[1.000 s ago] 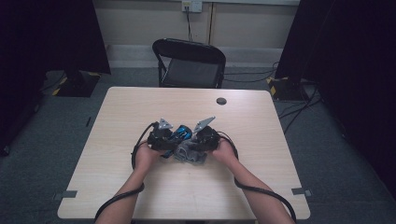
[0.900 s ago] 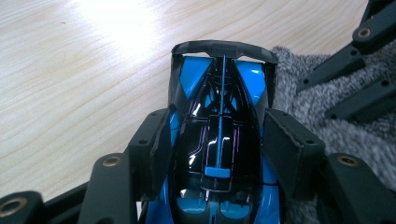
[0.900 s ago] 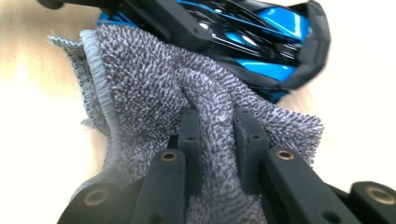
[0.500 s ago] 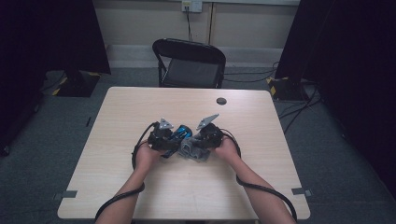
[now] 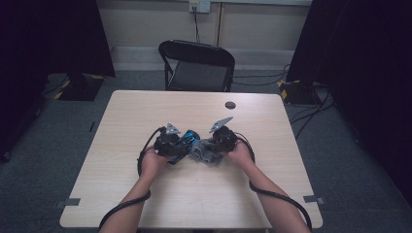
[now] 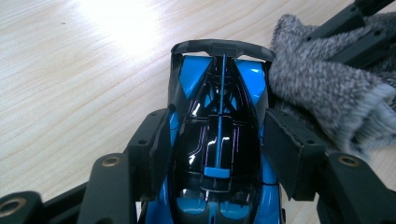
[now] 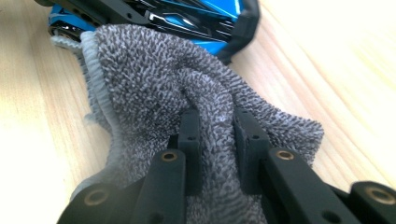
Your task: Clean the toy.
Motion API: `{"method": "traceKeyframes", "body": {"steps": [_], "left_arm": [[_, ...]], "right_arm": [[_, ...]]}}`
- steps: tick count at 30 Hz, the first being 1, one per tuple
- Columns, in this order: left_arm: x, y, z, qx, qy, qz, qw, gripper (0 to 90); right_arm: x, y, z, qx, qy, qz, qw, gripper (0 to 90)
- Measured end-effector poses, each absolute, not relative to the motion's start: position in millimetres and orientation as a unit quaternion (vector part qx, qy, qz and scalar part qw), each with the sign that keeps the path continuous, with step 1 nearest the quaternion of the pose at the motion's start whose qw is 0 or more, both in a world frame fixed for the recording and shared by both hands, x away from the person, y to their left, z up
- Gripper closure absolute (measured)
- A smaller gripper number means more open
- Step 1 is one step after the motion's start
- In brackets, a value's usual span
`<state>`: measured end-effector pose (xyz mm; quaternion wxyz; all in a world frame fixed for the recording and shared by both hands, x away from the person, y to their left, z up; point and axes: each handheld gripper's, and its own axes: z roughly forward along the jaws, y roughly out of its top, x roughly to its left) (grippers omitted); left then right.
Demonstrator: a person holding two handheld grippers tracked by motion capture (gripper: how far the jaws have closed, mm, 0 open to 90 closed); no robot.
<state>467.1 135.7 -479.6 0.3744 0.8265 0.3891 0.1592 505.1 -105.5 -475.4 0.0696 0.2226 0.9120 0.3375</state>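
A blue and black toy car (image 6: 218,116) lies on the wooden table (image 5: 204,194), and my left gripper (image 6: 215,154) is shut on its sides. From above, the toy car (image 5: 187,138) sits mid-table between both hands. A grey knitted cloth (image 7: 154,88) is bunched against the car's side, pinched by my right gripper (image 7: 217,140), which is shut on a fold of it. In the left gripper view the cloth (image 6: 322,88) presses on the car's right flank. The high view has the left gripper (image 5: 179,145) and right gripper (image 5: 210,148) close together, with the cloth (image 5: 204,153) between them.
A small dark round object (image 5: 230,105) lies near the table's far edge. A black folding chair (image 5: 197,65) stands behind the table. Cables trail from both grippers toward the near edge.
The right gripper with the cloth has shifted slightly along the car's side. The left gripper and car stay almost in place.
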Motion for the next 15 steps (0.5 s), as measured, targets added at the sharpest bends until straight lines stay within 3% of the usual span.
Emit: {"method": "traceKeyframes", "body": {"steps": [15], "left_arm": [[467.4,135.1,-479.0,0.830,0.389,0.151,0.371,38.2]], "right_arm": [[494.7,-120.6,-454.5,0.215,0.904,0.362,0.068,76.2]]}}
